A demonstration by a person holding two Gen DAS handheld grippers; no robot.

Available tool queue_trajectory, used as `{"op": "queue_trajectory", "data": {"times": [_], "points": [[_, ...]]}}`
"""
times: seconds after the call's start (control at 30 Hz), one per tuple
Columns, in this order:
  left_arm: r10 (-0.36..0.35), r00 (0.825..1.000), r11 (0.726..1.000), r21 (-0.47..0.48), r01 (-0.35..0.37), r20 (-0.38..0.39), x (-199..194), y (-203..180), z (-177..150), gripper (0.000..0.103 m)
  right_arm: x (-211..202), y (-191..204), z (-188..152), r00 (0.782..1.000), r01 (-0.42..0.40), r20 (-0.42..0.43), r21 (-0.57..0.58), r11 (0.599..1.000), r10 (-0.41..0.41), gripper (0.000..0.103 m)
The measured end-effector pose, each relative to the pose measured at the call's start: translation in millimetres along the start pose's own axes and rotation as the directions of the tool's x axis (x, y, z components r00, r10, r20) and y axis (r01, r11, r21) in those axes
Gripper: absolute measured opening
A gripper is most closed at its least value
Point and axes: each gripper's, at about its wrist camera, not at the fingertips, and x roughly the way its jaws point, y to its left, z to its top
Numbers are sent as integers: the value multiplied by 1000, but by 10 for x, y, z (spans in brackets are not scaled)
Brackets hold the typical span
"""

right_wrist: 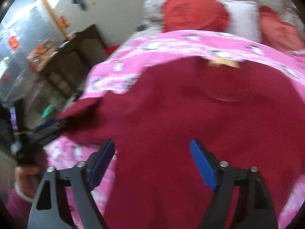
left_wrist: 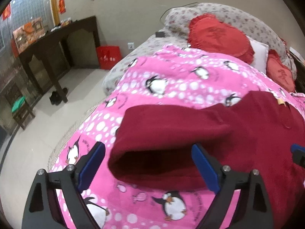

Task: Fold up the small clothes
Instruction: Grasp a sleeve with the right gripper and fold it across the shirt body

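Note:
A dark red fleece garment (left_wrist: 190, 131) lies spread on a pink penguin-print blanket (left_wrist: 171, 76) on a bed. In the left wrist view its sleeve end (left_wrist: 152, 164) sits between the blue pads of my open left gripper (left_wrist: 148, 164), just above the blanket. The right gripper's tip (left_wrist: 297, 152) shows at the right edge. In the right wrist view, which is blurred, my right gripper (right_wrist: 152, 162) is open over the garment's body (right_wrist: 190, 114), holding nothing. A tan label (right_wrist: 223, 63) marks the garment's far edge. The left gripper and hand (right_wrist: 24, 152) show at the left.
Red cushions (left_wrist: 219, 36) and a white pillow (left_wrist: 259, 55) lie at the head of the bed on a floral quilt (left_wrist: 228, 13). A dark wooden table (left_wrist: 57, 43), a red bag (left_wrist: 108, 57) and shoes (left_wrist: 57, 95) stand on the floor to the left of the bed edge.

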Motion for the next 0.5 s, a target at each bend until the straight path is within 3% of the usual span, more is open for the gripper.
{"op": "queue_trajectory", "data": {"times": [0.1, 0.2, 0.4, 0.47, 0.5], "points": [[-3, 1000, 1000, -18, 3, -12, 48, 116, -54, 94, 294, 320, 175, 992, -121, -35, -12, 993, 121, 49], [-15, 1000, 999, -39, 14, -26, 96, 178, -101, 94, 635, 565, 308, 970, -233, -76, 14, 972, 233, 47], [-31, 998, 998, -51, 29, -46, 200, 202, -162, 94, 1348, 718, 465, 928, -315, -156, 155, 936, 338, 46], [-30, 998, 998, -50, 27, -46, 209, 201, -178, 94, 1561, 760, 489, 913, -338, -171, 193, 921, 371, 35], [-31, 998, 998, -50, 29, -45, 204, 203, -182, 94, 1648, 779, 500, 909, -345, -174, 198, 917, 379, 22]]}}
